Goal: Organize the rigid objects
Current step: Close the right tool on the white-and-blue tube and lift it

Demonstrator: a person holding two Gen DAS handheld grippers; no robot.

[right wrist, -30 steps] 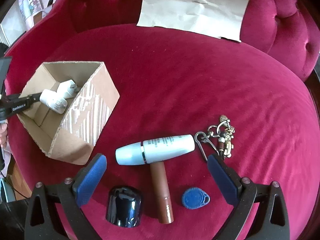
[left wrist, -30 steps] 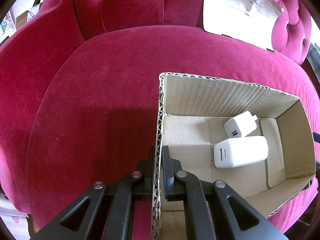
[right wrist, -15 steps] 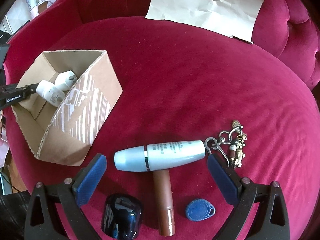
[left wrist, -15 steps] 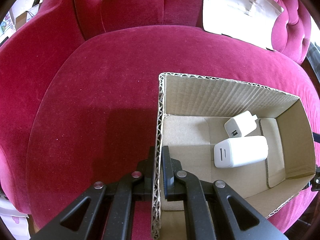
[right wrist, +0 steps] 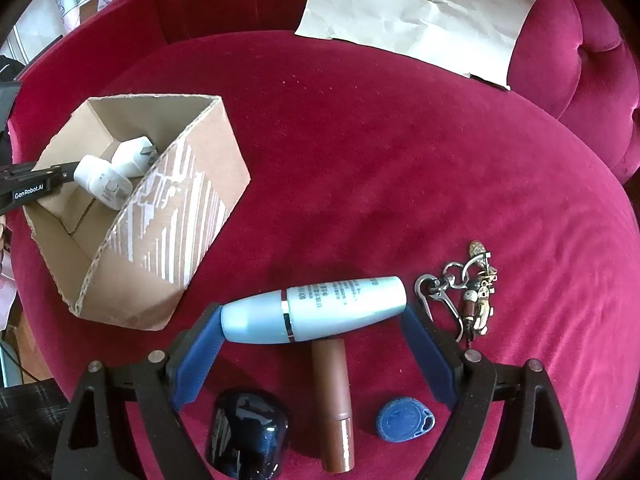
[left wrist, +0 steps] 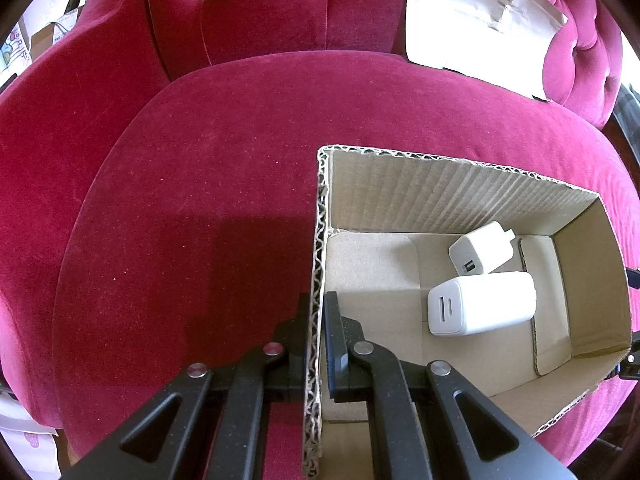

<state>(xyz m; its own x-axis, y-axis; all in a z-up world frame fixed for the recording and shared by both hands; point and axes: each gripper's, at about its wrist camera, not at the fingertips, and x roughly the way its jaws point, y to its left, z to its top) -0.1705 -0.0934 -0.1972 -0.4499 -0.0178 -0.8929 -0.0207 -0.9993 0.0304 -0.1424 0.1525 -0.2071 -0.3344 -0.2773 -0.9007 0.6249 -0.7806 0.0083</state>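
My left gripper (left wrist: 317,328) is shut on the near wall of an open cardboard box (left wrist: 460,172) on the red velvet seat. Two white chargers lie inside: a large one (left wrist: 482,304) and a small one (left wrist: 480,254). In the right wrist view the box (right wrist: 180,216) stands at the left. My right gripper (right wrist: 314,334) has its blue pads (right wrist: 200,356) closed on the two ends of a light blue bottle (right wrist: 316,308) lying crosswise. Below it lie a brown tube (right wrist: 332,392), a glossy black cap (right wrist: 248,436) and a blue key fob (right wrist: 404,424). A metal keychain (right wrist: 468,292) lies right.
A sheet of brown paper (right wrist: 420,16) leans on the tufted backrest; it also shows in the left wrist view (left wrist: 480,28). The seat cushion (right wrist: 400,160) drops off at its rounded front and sides. Room clutter shows beyond the left armrest.
My right gripper moved forward and its pads closed in from wide open onto the ends of the light blue bottle. The left gripper and the box stayed still.
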